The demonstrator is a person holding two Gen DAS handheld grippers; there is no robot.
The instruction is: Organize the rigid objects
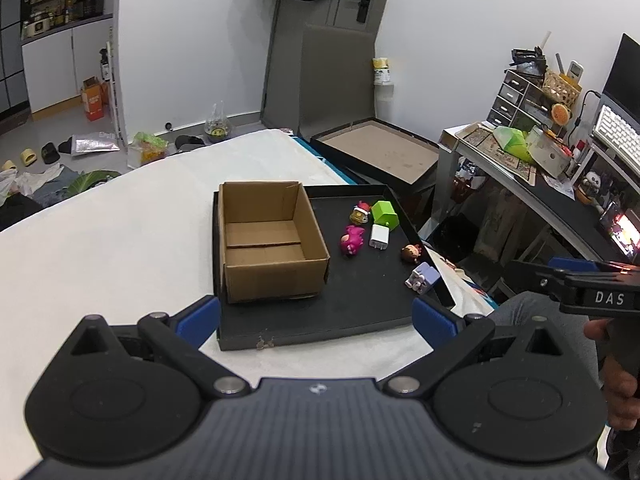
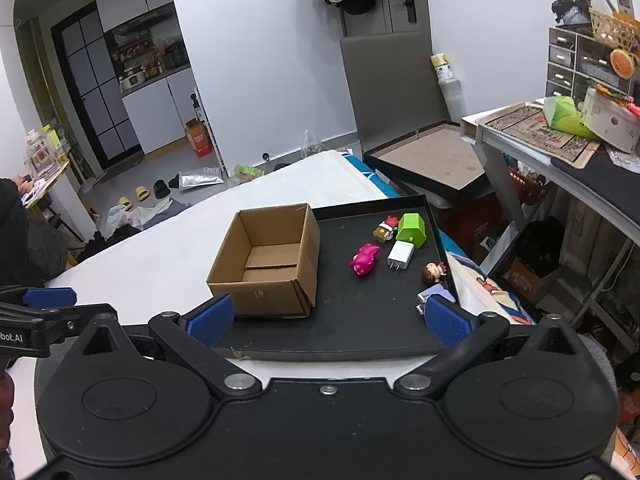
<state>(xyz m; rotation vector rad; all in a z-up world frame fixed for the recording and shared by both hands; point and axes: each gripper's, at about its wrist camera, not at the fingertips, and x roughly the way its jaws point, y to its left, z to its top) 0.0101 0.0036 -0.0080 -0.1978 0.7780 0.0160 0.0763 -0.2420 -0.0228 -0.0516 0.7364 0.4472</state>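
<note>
— Both grippers first: how do they stand?

— Left gripper [image 1: 314, 316] is spread wide with nothing between its blue pads, hanging over the near edge of the black tray [image 1: 360, 308]. Right gripper [image 2: 326, 318] is likewise released and empty, its right pad just in front of the purple-and-white toy [image 2: 430, 294] at the tray's near right corner.

— And the tray itself?

— It lies on a white bed [image 1: 100, 248], not a tabletop. In the left wrist view the open cardboard box [image 1: 268, 240] fills the tray's left half, at about 11 o'clock from the left gripper — upright and empty.

— Where are the loose things?

— All on the tray's right half, around 1 o'clock. Farthest back, a green block [image 1: 385, 213] with a small red-capped figure [image 1: 360, 214] just beside it on the left. Nearer, a white plug charger [image 1: 379, 236] and a pink toy [image 1: 352, 240] lying side by side, close but apart. Toward 2 o'clock, a brown-haired doll head [image 1: 412, 253] sits near the tray's right rim, and the purple-and-white toy [image 1: 422, 278] lies closest to the near right corner.

— What is that last toy?

— Hard to say; it is small and partly hidden in the right wrist view — possibly a little figure on its side.

— Anything else?

— A hand [image 1: 618, 372] grips the right gripper's handle at the left wrist view's right edge.
</note>
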